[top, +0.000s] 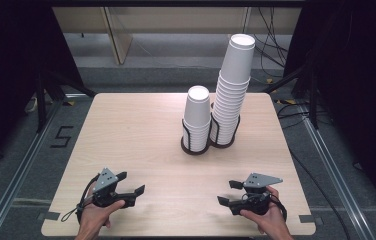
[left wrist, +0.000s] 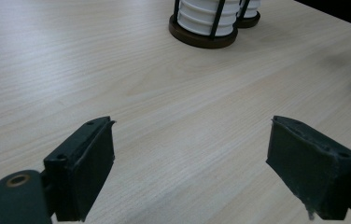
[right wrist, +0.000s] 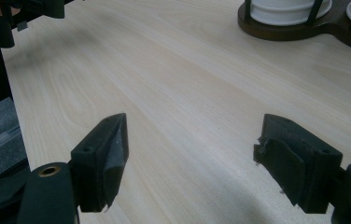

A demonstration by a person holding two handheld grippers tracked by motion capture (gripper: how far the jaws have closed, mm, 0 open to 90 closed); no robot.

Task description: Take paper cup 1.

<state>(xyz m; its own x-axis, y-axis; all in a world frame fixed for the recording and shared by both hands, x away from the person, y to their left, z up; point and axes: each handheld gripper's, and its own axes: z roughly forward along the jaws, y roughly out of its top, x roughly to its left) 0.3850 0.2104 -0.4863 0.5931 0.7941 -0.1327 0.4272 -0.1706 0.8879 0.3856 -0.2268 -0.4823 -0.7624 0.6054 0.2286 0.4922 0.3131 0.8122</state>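
Both grippers are hovering low over the near table (top: 141, 145), the left gripper (top: 131, 183) and right gripper (top: 227, 192) each holding jaws wide, gripping nothing. Two cup stacks (top: 197, 117) are standing in a holder (top: 196, 148) at the far middle, well apart from both.

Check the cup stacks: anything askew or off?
The taller cup stack leans right toward its top, where the upper cups sit looser. The shorter stack stands straight in the holder. Nothing spilled. Both grippers, left and right, are open and empty.

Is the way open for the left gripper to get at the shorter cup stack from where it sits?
Probably yes: the left gripper is open and empty, and bare table lies between it and the shorter cup stack.
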